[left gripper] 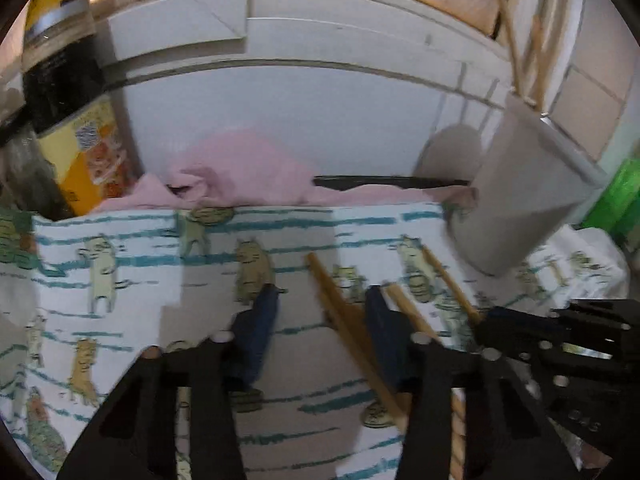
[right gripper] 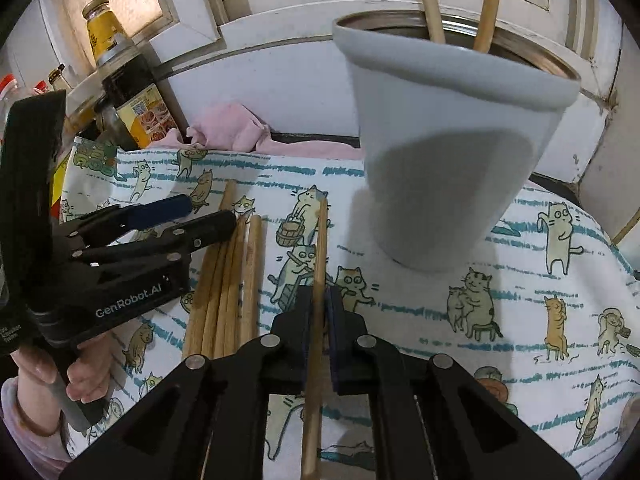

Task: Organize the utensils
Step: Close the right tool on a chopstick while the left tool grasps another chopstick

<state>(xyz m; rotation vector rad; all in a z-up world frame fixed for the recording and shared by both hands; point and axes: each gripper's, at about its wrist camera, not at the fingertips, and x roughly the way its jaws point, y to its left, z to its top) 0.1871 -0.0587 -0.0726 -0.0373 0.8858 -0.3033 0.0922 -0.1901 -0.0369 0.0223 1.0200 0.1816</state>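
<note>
A grey cup (right gripper: 448,140) stands on the cat-print cloth (right gripper: 520,280) with wooden sticks in it; it also shows at the right of the left wrist view (left gripper: 528,184). My right gripper (right gripper: 319,300) is shut on a single wooden chopstick (right gripper: 319,248) that points toward the cup's foot. Several more chopsticks (right gripper: 228,280) lie bundled on the cloth to its left. My left gripper (left gripper: 316,300) is open and empty over the cloth, with loose chopsticks (left gripper: 344,320) by its right finger. It shows in the right wrist view (right gripper: 208,216) above the bundle.
A pink cloth (right gripper: 236,128) lies bunched by the white wall ledge behind. Sauce bottles (right gripper: 124,76) stand at the far left. A green object (left gripper: 616,196) sits behind the cup at the right. The right gripper's body (left gripper: 560,344) is close on the left gripper's right.
</note>
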